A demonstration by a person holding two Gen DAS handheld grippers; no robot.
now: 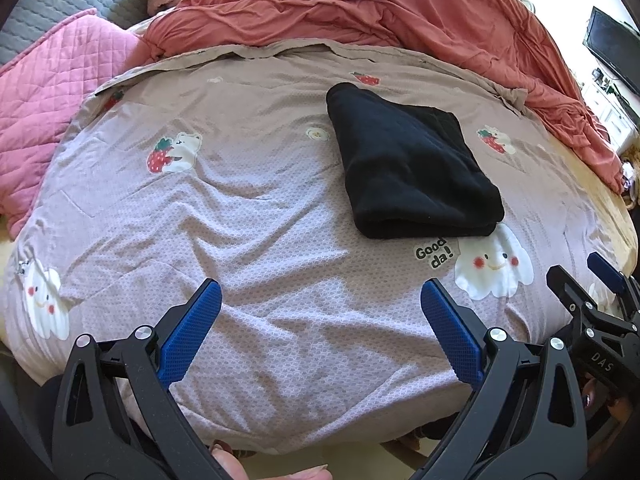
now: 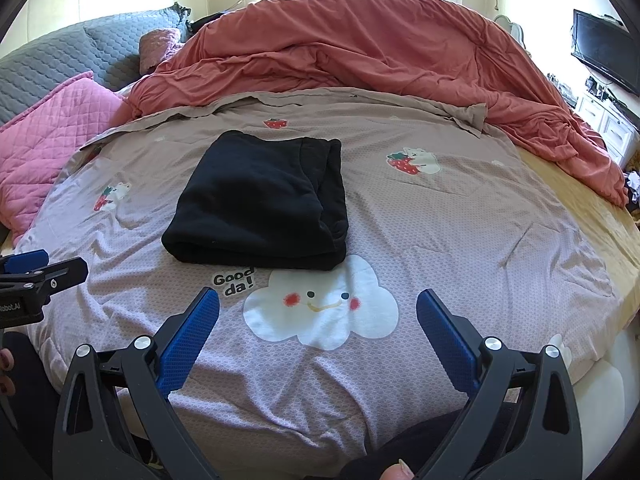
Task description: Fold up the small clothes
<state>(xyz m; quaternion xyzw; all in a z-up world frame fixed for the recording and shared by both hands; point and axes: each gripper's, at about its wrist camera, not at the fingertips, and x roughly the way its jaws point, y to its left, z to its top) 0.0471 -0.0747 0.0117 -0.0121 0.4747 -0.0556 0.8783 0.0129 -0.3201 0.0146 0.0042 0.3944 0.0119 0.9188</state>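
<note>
A black garment (image 2: 260, 204), folded into a thick, roughly rectangular bundle, is laid on the mauve printed sheet (image 2: 460, 240) that is spread over the bed. It is placed just beyond the "Good da!" lettering (image 2: 234, 281) and the white cloud print (image 2: 320, 308), with its folded edge turned toward the cameras. The left claw (image 1: 320, 328) is held released above the near part of the sheet, its blue pads wide apart and nothing between them. The right claw (image 2: 318, 328) is likewise released and empty, short of the garment and clear of it. Behind the sheet a rumpled coral duvet (image 2: 360, 48) is heaped, and a pink quilted pillow (image 2: 44, 136) is seen at the left.
</note>
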